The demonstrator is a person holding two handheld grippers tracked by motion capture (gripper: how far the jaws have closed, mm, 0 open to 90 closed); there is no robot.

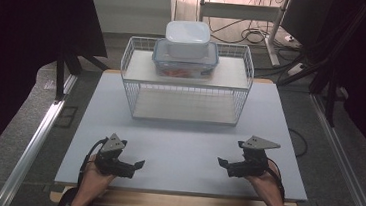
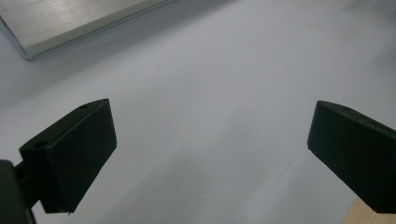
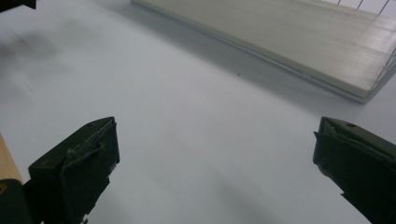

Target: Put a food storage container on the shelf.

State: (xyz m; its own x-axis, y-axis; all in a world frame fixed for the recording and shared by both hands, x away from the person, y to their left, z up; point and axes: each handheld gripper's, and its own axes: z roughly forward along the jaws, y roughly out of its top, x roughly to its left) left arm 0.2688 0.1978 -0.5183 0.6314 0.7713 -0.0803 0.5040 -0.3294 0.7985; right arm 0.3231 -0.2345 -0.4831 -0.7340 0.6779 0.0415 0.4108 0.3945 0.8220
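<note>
Both my claws, left gripper (image 1: 139, 165) and right gripper (image 1: 222, 163), gape wide, holding nothing, low over the table (image 1: 182, 143); stacked food containers (image 1: 186, 52) sit well ahead atop the wire rack (image 1: 186, 90).

High view: dim surround, near-black side edges, brightest light from the background behind the white wire-mesh two-shelf rack (image 1: 185, 85), which drops a soft shadow on the pale grey table top (image 1: 177, 142). Both gripper views: jaws close, dark and soft-edged, table between them evenly lit. Ahead of the jaws, mild glare on the rack's base board (image 3: 299, 42), blur towards the corners.
</note>
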